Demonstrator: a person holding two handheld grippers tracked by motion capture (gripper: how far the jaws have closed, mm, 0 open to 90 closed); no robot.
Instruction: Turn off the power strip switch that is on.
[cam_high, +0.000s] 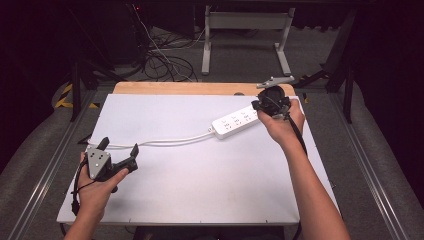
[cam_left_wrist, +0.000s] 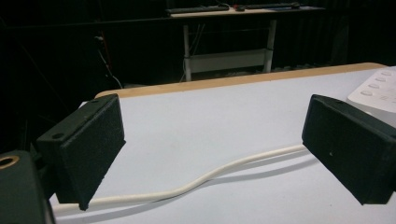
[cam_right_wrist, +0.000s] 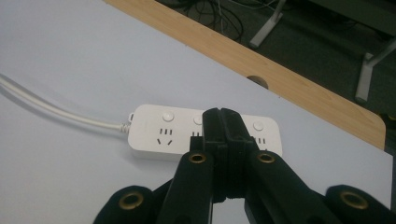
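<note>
A white power strip (cam_high: 234, 121) lies at the back right of the white tabletop (cam_high: 200, 170), and its white cable (cam_high: 165, 141) runs left across the table. My right gripper (cam_high: 258, 106) is shut, its tips over the strip's right end. In the right gripper view the closed jaws (cam_right_wrist: 222, 117) cover the middle of the power strip (cam_right_wrist: 154, 133), with nothing held between them. I cannot tell whether they touch it. My left gripper (cam_high: 120, 146) stands wide open at the front left. The cable (cam_left_wrist: 210, 175) lies on the table between its fingers (cam_left_wrist: 84, 149).
A wooden table edge (cam_high: 190, 88) with a round hole (cam_right_wrist: 257, 81) runs along the back. Behind it are a metal desk frame (cam_high: 245, 37) and loose cables on the floor (cam_high: 165, 60). Metal rails (cam_high: 45, 175) flank the table.
</note>
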